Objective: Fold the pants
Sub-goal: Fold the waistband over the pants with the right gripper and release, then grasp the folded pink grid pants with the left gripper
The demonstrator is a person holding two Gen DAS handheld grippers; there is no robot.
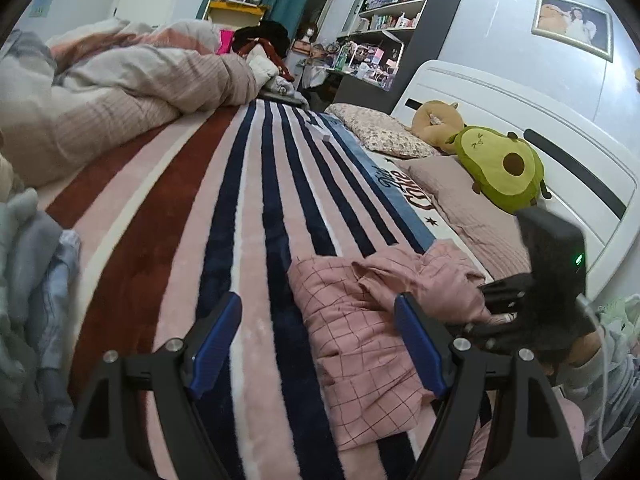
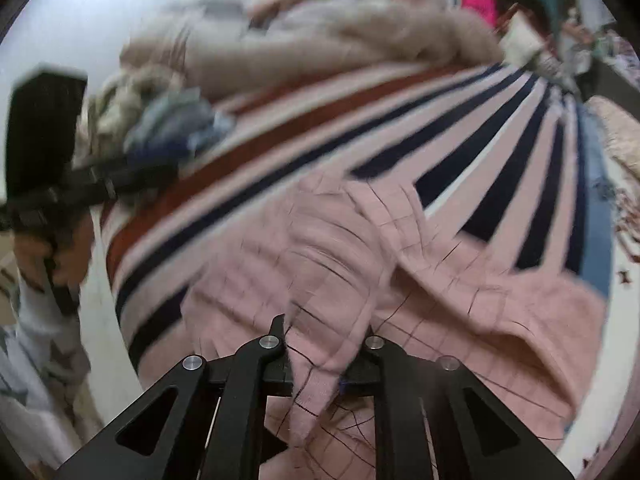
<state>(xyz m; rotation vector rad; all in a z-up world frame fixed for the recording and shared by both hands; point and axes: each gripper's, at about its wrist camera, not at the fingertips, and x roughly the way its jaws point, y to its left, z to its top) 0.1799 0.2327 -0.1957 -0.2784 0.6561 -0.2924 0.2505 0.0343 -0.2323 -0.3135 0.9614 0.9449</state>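
Note:
The pink checked pants (image 1: 372, 320) lie crumpled on the striped blanket (image 1: 240, 208). My left gripper (image 1: 320, 340) is open, low over the blanket, its right blue pad at the pants' left part and its left pad over bare blanket. My right gripper (image 2: 326, 354) is shut on a fold of the pants (image 2: 420, 280), which bunch up between its jaws. The right gripper also shows at the right edge of the left wrist view (image 1: 508, 312). The left gripper shows at the left of the blurred right wrist view (image 2: 132, 176).
A rumpled beige duvet (image 1: 120, 92) fills the far left of the bed. A pile of light blue clothes (image 1: 36, 280) lies at the left edge. Pillows, an avocado plush (image 1: 500, 168) and the white headboard (image 1: 520, 120) are at right.

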